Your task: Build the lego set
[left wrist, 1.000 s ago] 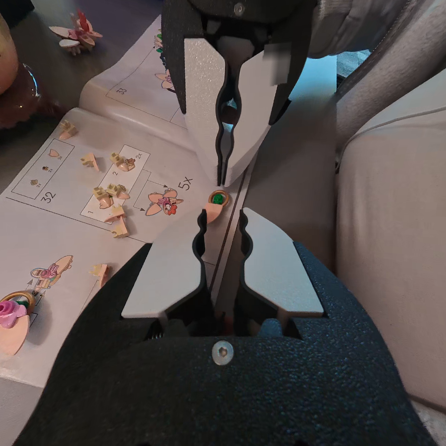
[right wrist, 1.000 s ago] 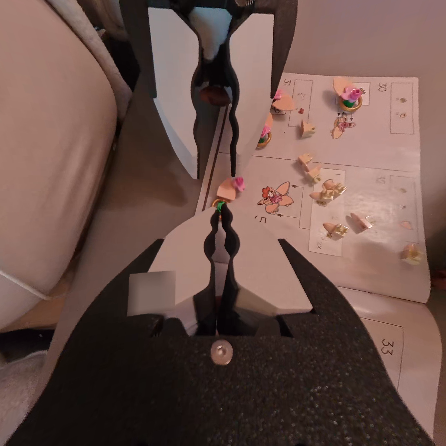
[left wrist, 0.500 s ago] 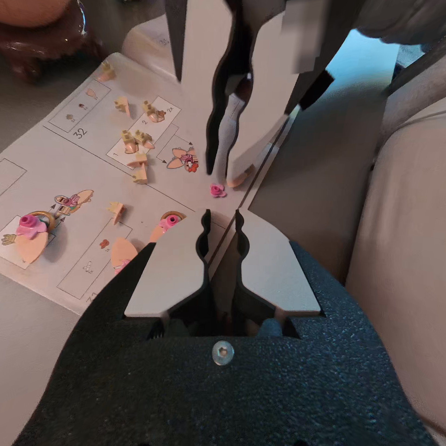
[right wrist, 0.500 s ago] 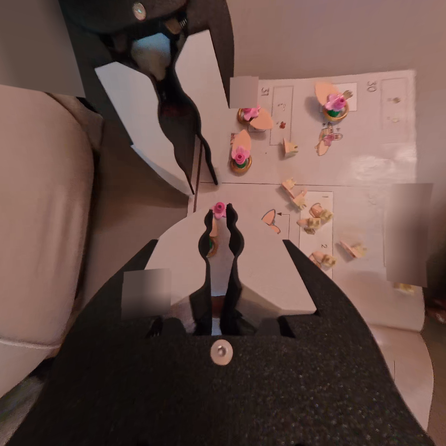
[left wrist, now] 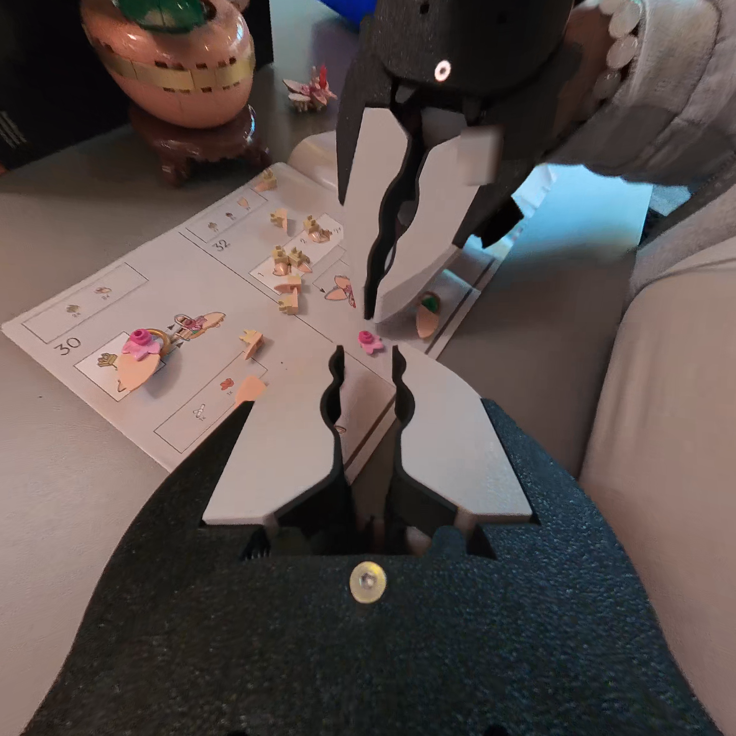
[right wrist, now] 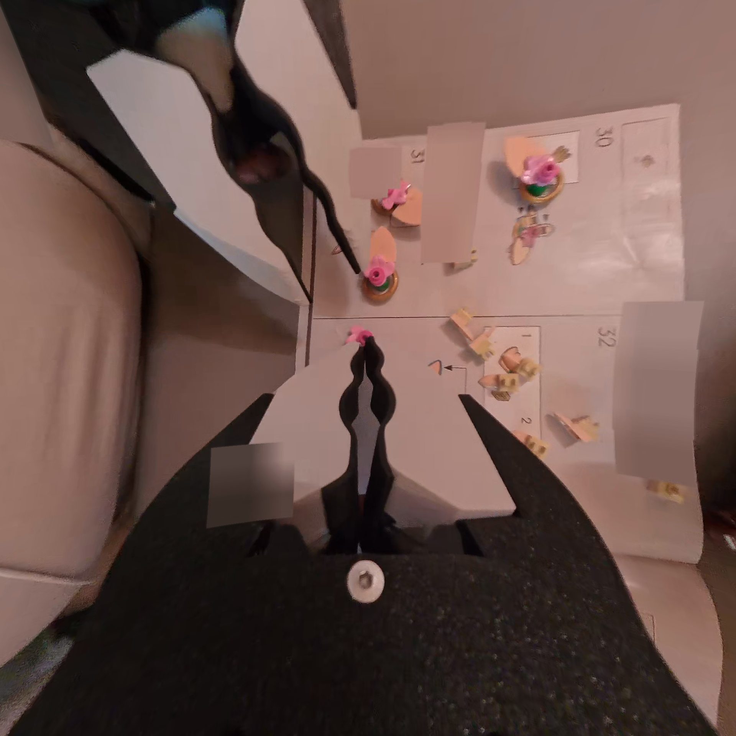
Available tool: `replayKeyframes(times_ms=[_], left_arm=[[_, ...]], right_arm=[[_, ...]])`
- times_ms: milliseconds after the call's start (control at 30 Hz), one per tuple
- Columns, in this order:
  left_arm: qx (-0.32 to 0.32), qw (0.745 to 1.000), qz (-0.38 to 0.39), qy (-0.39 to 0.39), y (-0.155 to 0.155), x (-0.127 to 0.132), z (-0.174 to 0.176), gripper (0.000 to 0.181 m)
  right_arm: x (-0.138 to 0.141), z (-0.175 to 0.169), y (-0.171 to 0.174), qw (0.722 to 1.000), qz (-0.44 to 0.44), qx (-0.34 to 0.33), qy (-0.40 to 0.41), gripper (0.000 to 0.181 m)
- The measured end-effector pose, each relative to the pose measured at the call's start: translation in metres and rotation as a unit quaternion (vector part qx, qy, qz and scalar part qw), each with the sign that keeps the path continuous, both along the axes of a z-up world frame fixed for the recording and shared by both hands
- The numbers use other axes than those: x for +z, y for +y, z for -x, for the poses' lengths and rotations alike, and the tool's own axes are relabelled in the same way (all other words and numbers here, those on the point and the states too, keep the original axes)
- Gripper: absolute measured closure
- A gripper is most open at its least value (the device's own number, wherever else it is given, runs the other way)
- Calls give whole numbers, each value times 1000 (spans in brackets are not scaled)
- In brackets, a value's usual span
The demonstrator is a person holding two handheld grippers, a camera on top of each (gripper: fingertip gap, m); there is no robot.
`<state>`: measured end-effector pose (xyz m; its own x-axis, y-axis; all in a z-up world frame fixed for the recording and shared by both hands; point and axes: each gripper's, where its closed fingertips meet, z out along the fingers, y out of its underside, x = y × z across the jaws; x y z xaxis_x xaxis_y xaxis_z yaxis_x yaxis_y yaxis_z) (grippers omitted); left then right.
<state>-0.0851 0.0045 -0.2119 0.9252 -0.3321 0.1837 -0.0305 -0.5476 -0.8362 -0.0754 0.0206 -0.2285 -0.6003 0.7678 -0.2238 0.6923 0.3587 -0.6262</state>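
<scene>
Left tool (left wrist: 365, 347): lower centre of the left wrist view, fingers apart with nothing between them, tips just short of the pink flower piece (left wrist: 369, 341).
Right tool (right wrist: 365, 343): lower centre of the right wrist view, fingers together at the tips, which sit against the pink flower piece (right wrist: 357, 334); whether they pinch it, I cannot tell.
Pink flower piece: lies on the instruction booklet (left wrist: 167, 278) near its centre fold, between the two tools in the left wrist view.
Petal with gold ring (left wrist: 427, 317): right of centre in the left wrist view, on the booklet just beside the right tool's lower finger.
Finished flowers: one with petal and ring at left of the left wrist view (left wrist: 140, 358); three show in the upper half of the right wrist view, the nearest (right wrist: 379, 278) just beside the left tool's fingertip.
Small tan pieces (left wrist: 289, 266): scattered on the booklet, above centre in the left wrist view.
Pink vase model (left wrist: 175, 67): upper left of the left wrist view, on the worktop (left wrist: 71, 498) behind the booklet.
</scene>
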Motion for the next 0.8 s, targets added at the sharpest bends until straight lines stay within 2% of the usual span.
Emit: replayKeyframes(times_ms=[100,167,267,400,567,667,800], left_arm=[[9,999,9,-31,0,0,0,158],[10,999,14,-36,-1,0,0,158],[4,1000,6,-27,-4,2,-2,159],[2,1000,6,-28,-7,3,-4,159],[9,999,-4,-32,-12,7,-4,159],[11,999,-4,-38,-13,6,-3,159],[13,999,-12,-34,-12,6,-2,157]], right_arm=[[2,2,9,1000,18,-24,4,177],[3,0,10,1000,0,6,17,173],[8,-1,4,987,-61,129,70,169],[3,1,-2,945,-125,283,105,168],[-3,4,-5,904,-153,384,107,167],[-11,5,-5,892,-173,404,106,173],[-9,7,-3,921,-137,353,94,175]])
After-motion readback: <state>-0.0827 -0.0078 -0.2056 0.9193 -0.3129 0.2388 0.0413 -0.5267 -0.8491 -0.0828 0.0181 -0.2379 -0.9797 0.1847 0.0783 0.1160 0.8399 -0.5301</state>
